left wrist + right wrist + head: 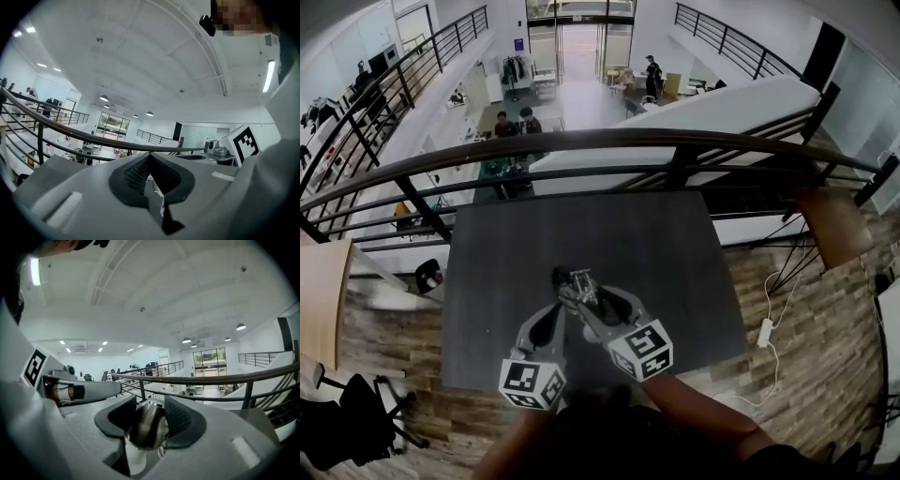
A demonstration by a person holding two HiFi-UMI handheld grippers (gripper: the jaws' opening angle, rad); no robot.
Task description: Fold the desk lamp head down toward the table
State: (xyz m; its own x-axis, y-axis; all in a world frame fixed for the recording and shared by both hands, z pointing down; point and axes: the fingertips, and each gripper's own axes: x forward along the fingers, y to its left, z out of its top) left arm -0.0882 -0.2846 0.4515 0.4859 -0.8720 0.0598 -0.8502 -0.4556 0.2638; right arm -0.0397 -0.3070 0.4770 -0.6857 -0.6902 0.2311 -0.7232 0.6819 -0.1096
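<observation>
Brushed metal fills the right claw (150, 418): its 2 dark pads are spread moderately and pressed on either side of the rounded lamp head (146, 428), with a white part of the lamp showing just beneath. The left claw (151, 174) is drawn narrow, its ribbed pads almost meeting on a thin pale piece that I take to be the lamp stem (158, 188).

From above, the 2 claws converge on the small desk lamp (577, 282), which stands on the dark grey desk (581, 225) towards the person's side, with bare surface all round it. Beyond the desk's far edge runs a dark railing (628, 141), and past that an open hall below.

The fold itself looks not yet made; the head sits up between the pads.

Risks, as I judge them:
- The head is smooth and curved, so the pads may skid off it once pressure turns downward.
- The left hold is on a very slim part. If it slackens, the whole lamp could tip or slide across the desk instead of bending at its joint.
- Both claws are crowded close together, so swinging the right one down may knock it against the left.
- Pushing off the joint's own axis could strain it.
</observation>
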